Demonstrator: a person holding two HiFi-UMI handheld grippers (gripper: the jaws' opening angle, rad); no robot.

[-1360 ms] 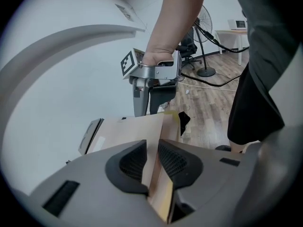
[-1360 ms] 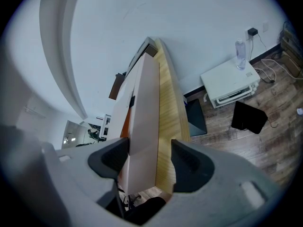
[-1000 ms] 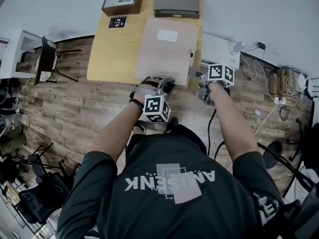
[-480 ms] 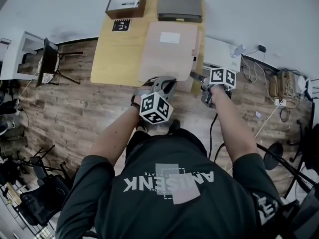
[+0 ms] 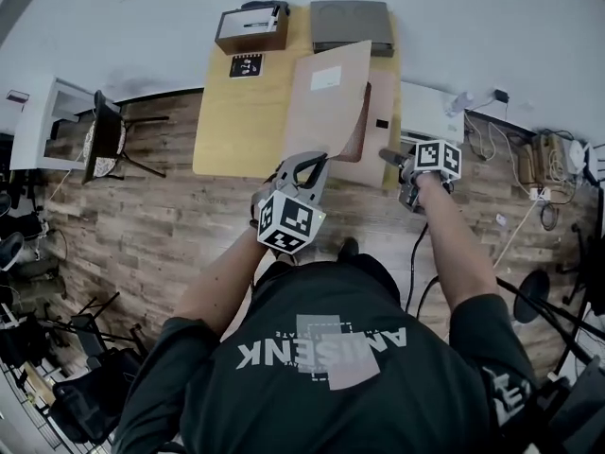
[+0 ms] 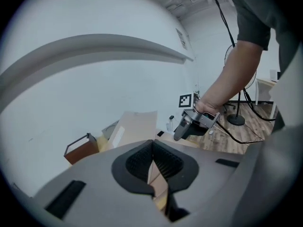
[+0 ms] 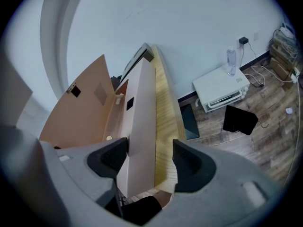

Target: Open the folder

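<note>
On the yellow table (image 5: pixel 232 121), toward 12 o'clock from the person in the head view, the tan folder (image 5: pixel 326 102) was partly open. A second before, it had lain flat and shut. Now its front cover stood tilted up off the back panel, the white label (image 5: pixel 326 78) facing up and a dark gap showing under the cover at its 3 o'clock side.

The left gripper (image 5: pixel 317 159) had its jaws pinched tight on the near edge of the cover, the thin board caught between the ribbed pads (image 6: pixel 165 162). It had risen with the cover since the earlier frame, and its marker cube had rolled to a new face.

The right gripper (image 5: pixel 388 154) had kept its place at the folder's 4 o'clock corner. Its jaws stood apart, with the folder's back panel and the table's edge between them. The left pad (image 7: pixel 111 157) lay against the panel and the other was clear of the wood, so it gripped nothing.

At the table's far end, a brown box (image 5: pixel 251 28) sat at 11 o'clock of the folder, a flat grey case (image 5: pixel 351 25) at 12, and a marker card (image 5: pixel 246 65) beside the cover at 10.
</note>
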